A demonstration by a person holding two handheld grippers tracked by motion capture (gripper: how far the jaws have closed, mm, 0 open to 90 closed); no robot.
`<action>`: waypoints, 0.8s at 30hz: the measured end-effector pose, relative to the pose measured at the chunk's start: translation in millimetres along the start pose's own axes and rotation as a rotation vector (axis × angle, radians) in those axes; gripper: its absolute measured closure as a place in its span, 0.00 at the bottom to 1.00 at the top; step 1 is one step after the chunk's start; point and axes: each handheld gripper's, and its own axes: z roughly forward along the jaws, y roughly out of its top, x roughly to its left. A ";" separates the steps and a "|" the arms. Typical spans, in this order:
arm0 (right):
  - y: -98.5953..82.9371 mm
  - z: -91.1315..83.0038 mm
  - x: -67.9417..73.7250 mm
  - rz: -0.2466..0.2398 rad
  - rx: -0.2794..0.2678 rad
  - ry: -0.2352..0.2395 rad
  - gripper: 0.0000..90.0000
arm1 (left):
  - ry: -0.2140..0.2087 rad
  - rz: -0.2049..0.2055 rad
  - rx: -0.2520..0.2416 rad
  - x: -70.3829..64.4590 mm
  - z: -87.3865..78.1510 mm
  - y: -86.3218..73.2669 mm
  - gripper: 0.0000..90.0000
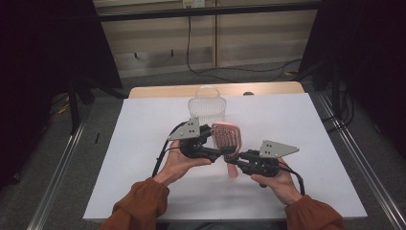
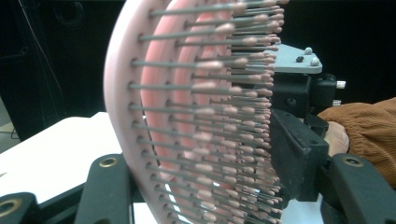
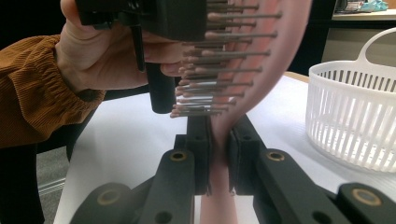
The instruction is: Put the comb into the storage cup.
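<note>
A white slotted basket [image 1: 207,108] with a looped handle stands upright on the desk [image 1: 143,143], near the middle of its far edge. A white sheet covers most of the desk, leaving a bare wooden strip along the far edge. A small dark object [image 1: 248,93] lies on that strip.

Pink paddle hairbrush [image 1: 227,138] held above the white counter [image 1: 134,143], just in front of a white basket [image 1: 207,108] — broad oval head pointing away, handle toward the near edge. Rows of grey pins with pale pink tips standing out from the pad — narrow neck pinched between black fingers [image 3: 198,154], head rising upright.
</note>
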 end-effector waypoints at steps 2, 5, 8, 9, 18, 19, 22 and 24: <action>0.2 0.1 -0.3 -0.001 -0.003 0.001 0.91 | -0.003 -0.002 -0.005 -0.5 0.3 0.1 0.48; 0.4 0.0 0.2 -0.006 -0.003 -0.010 0.90 | -0.005 -0.007 0.002 -1.3 1.7 0.1 0.52; 0.1 0.0 -0.9 -0.002 -0.003 -0.013 0.89 | -0.013 -0.009 0.006 -2.9 3.1 0.3 0.57; 0.1 0.0 -0.9 -0.002 -0.003 -0.013 0.89 | -0.015 -0.012 0.004 -2.7 3.3 0.2 0.57; 0.8 -0.9 -1.7 0.008 -0.014 -0.025 0.85 | -0.012 -0.040 -0.022 -3.7 3.1 2.1 0.66; 1.0 -0.8 -1.5 0.008 -0.017 -0.027 0.85 | -0.013 -0.043 -0.024 -3.9 3.0 2.4 0.67; 1.3 -0.9 -1.6 0.013 -0.023 -0.038 0.83 | -0.014 -0.051 -0.030 -4.2 2.8 3.1 0.71; 1.6 -0.6 -1.0 0.004 -0.023 -0.054 0.82 | -0.002 -0.053 -0.026 -4.8 2.8 4.0 0.71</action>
